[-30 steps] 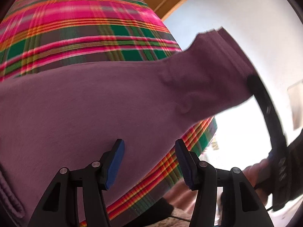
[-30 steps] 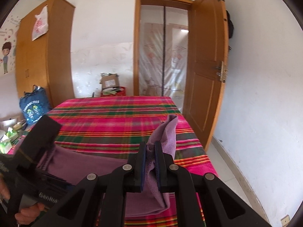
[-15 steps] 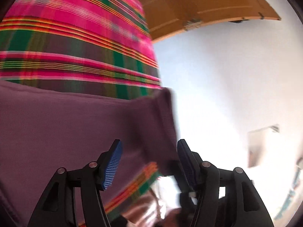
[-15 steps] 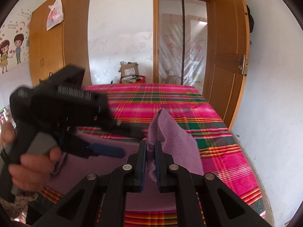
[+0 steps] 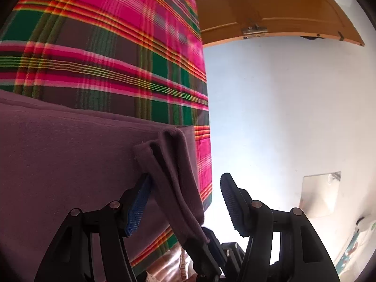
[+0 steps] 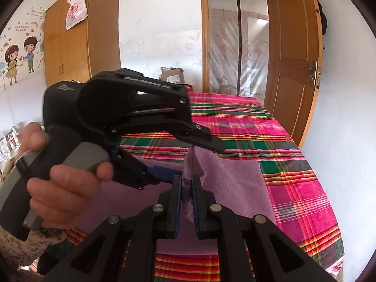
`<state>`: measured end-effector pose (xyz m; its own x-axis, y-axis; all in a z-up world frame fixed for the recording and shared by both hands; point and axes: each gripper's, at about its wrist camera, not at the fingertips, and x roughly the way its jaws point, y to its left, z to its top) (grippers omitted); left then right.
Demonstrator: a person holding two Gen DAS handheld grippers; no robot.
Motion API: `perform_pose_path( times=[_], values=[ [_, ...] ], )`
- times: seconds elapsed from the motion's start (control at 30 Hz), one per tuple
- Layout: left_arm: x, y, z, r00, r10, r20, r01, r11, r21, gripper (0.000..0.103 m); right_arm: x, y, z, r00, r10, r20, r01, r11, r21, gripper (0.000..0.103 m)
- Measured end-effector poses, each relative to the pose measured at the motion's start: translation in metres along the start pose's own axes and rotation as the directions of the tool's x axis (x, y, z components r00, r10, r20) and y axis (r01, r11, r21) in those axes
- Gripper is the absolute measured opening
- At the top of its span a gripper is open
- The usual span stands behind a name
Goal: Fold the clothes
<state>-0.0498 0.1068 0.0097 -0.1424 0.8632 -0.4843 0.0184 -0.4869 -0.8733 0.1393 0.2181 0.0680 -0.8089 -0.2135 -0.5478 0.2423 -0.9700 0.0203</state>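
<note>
Across the plaid bedspread (image 6: 258, 127) lies a purple garment (image 6: 237, 183), its raised corner pinched by the right gripper (image 6: 186, 202) while the left gripper (image 5: 185, 202), jaws spread wide, straddles that fold.

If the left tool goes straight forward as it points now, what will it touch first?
Most likely the raised fold of the purple garment, which already stands between the open fingers of the left tool; the right tool pinches that fold. Depth is uncertain.
</note>
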Motion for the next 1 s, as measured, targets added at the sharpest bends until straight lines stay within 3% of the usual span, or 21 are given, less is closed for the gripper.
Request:
perform_pose_path(
  times=[0.2,0.4,0.53,0.77,1.0],
  values=[
    [-0.008,0.010,0.002,0.999,-0.033,0.009,0.033,0.999,-0.035,0.063,-0.002,0.006,-0.002,1.000,0.019,0.010,-0.020,1.000,0.008,0.009],
    [-0.014,0.004,-0.006,1.000,-0.020,0.013,0.020,1.000,-0.001,0.060,-0.001,0.011,-0.001,0.999,0.038,0.011,-0.038,0.999,0.008,0.009],
    [-0.021,0.008,-0.007,1.000,-0.005,0.027,0.005,1.000,-0.005,0.053,0.000,0.014,0.000,0.999,0.051,0.012,-0.051,0.999,0.008,0.009],
    [-0.035,0.015,-0.008,0.994,0.054,0.096,-0.053,0.999,-0.006,0.020,0.001,0.019,0.000,0.997,0.072,0.014,-0.072,0.997,0.007,0.009],
    [-0.046,0.024,-0.010,0.989,0.074,0.128,-0.071,0.997,-0.026,0.014,0.006,0.030,-0.001,0.995,0.104,-0.004,-0.104,0.995,-0.005,0.009]
  ],
)
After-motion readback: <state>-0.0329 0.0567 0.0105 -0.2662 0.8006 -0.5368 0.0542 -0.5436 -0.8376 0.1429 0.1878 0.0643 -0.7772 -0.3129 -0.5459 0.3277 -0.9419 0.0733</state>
